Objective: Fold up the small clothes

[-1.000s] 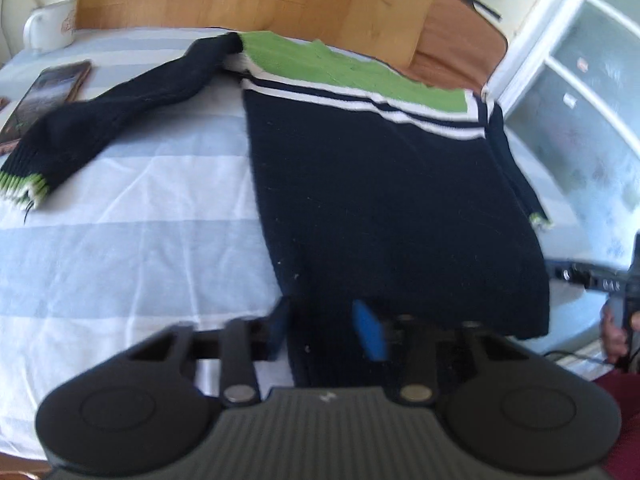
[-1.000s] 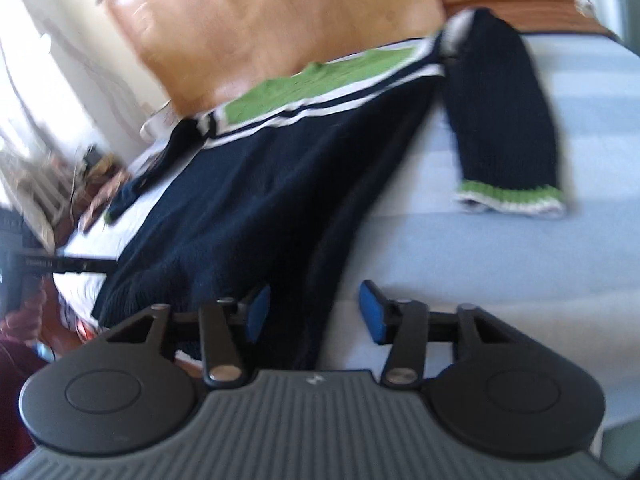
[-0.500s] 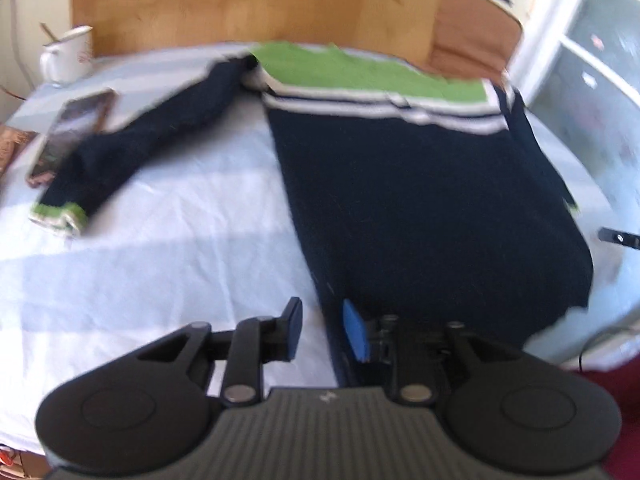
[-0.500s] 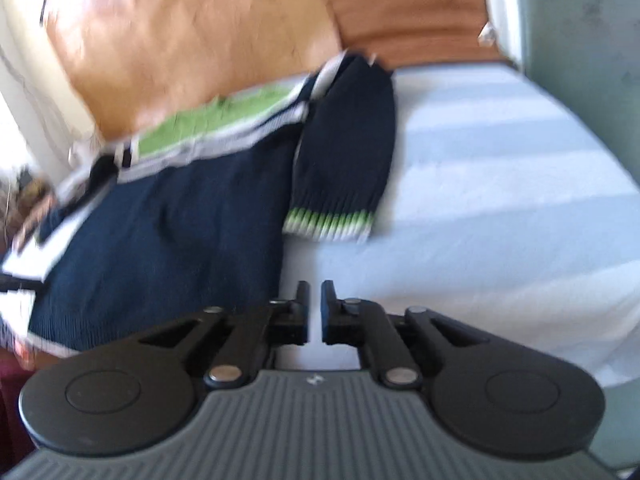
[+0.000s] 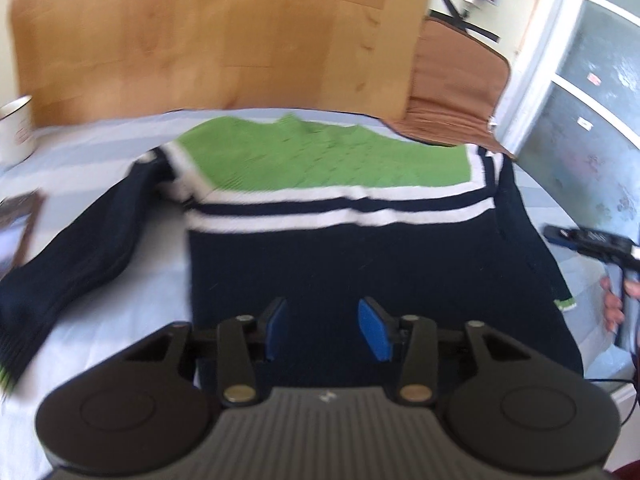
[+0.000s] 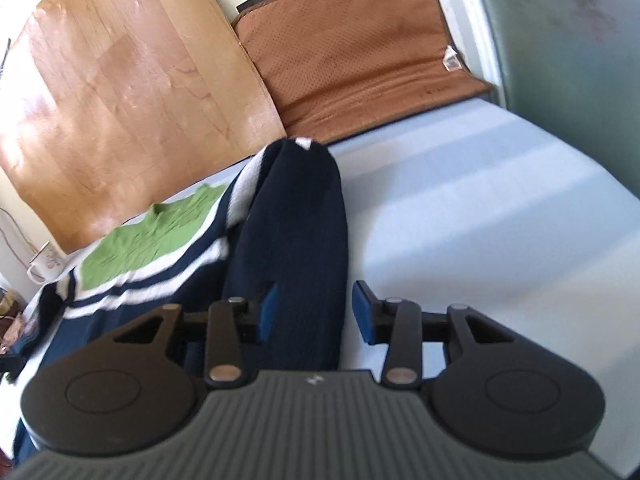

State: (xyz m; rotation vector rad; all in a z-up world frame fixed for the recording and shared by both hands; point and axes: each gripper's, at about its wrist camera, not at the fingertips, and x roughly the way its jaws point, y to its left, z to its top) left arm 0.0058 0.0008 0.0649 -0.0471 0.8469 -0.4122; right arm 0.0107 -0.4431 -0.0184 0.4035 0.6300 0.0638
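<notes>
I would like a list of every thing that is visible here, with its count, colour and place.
sweater: one, navy with green and white, flat on the bed
sheet: one, pale blue stripes, under the sweater
board: one, wooden, behind the bed
cushion: one, brown, beside the board
mug: one, white, far corner
left gripper: one, black, jaws opening, over the sweater body
right gripper: one, black, jaws opening, over a sleeve

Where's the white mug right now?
Left wrist view: white mug at the far left edge, on the striped sheet against the wooden board, beyond the sweater.
</notes>
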